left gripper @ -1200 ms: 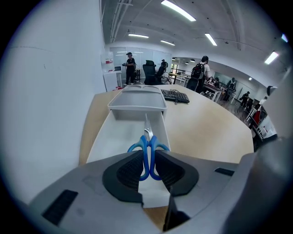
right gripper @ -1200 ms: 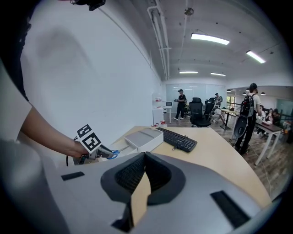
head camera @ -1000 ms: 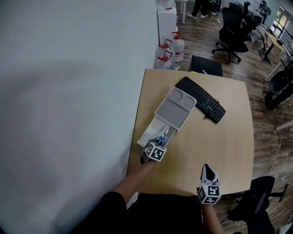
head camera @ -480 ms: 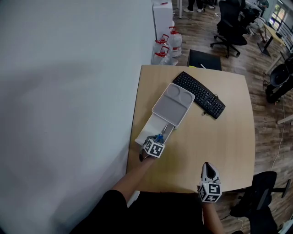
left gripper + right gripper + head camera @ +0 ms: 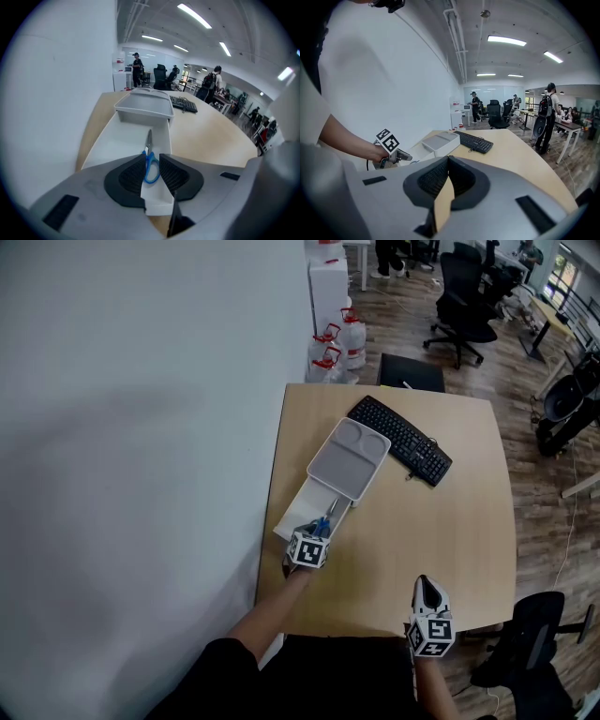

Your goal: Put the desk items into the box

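Observation:
A white open box (image 5: 292,512) lies along the desk's left edge, and a grey tray (image 5: 349,460) covers its far part. My left gripper (image 5: 319,532) hangs over the box's near end, shut on the handle of blue scissors (image 5: 325,519). In the left gripper view the scissors' blade (image 5: 149,139) points away over the box floor (image 5: 122,140), and the blue handle fills the narrow gap of the left gripper (image 5: 152,159). I cannot tell whether the scissors touch the floor. My right gripper (image 5: 427,592) stays near the desk's front edge, shut and holding nothing (image 5: 449,158).
A black keyboard (image 5: 398,439) lies at an angle right of the tray. A pale wall runs along the desk's left side. Water jugs (image 5: 337,343) and office chairs (image 5: 459,296) stand beyond the desk. A black chair (image 5: 530,652) sits at the lower right.
My left gripper has risen slightly over the box's near end with the scissors still in it. The head view has shifted a little. My right gripper has kept still.

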A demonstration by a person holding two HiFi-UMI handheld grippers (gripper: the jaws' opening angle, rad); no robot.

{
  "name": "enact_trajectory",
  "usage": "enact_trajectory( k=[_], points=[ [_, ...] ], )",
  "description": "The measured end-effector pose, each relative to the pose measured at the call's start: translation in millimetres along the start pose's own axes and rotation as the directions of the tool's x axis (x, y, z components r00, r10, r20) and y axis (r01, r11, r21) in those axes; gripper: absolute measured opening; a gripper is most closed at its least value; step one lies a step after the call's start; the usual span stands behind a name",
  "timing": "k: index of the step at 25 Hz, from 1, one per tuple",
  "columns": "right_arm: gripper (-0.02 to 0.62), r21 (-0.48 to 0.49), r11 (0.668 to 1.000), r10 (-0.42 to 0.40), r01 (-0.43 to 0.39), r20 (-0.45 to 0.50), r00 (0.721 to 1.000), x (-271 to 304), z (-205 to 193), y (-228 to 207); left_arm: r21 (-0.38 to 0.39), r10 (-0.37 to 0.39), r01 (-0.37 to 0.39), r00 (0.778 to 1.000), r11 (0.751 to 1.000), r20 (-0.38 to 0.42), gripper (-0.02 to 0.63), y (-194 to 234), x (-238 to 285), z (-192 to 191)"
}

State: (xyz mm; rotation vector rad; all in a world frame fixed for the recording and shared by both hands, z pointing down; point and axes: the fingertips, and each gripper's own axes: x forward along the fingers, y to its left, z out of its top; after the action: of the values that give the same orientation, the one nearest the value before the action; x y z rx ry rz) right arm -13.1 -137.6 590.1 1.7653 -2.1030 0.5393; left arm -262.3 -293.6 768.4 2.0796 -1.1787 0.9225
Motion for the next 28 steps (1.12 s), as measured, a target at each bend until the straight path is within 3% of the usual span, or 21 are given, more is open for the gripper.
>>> enact_trajectory(
  k=[4,8,14,17,21,28],
  points=[
    [0.060,-0.006,1.000,-0.024,0.024,0.010,1.000,-20.6,3.0,-9.9,-0.071,-0.017,0.025,0.994,0.997,0.110,0.087,-10.3,-30.0,12.2],
    [0.060,0.009,0.999,-0.053,0.053,0.031,0.998,-41.3,16.4,-26.1,-0.124,-0.025,0.054,0.974,0.991,0.225,0.087,-25.4,-63.4,27.8],
    [0.060,0.068,0.997,-0.036,0.034,0.039,0.999,-70.9,9.2,-53.8,-0.148,-0.008,0.076,0.908,0.986,0.418,0.087,-85.4,-127.2,45.8],
    [0.060,0.037,0.999,0.022,-0.023,0.039,0.999,-80.3,-0.8,-58.0,-0.181,0.011,0.092,0.866,0.979,0.499,0.080,-126.1,-170.8,48.0],
    [0.060,0.001,0.994,0.107,-0.107,0.035,0.994,-101.9,-9.1,-77.3,-0.220,0.094,0.044,0.810,0.974,0.579,0.037,-178.9,-223.4,45.5],
    [0.060,0.026,0.978,0.201,-0.206,0.118,0.972,-166.4,31.8,-127.7,-0.212,0.112,0.032,0.767,0.977,0.632,0.018,-299.3,-261.5,41.1]
  ],
)
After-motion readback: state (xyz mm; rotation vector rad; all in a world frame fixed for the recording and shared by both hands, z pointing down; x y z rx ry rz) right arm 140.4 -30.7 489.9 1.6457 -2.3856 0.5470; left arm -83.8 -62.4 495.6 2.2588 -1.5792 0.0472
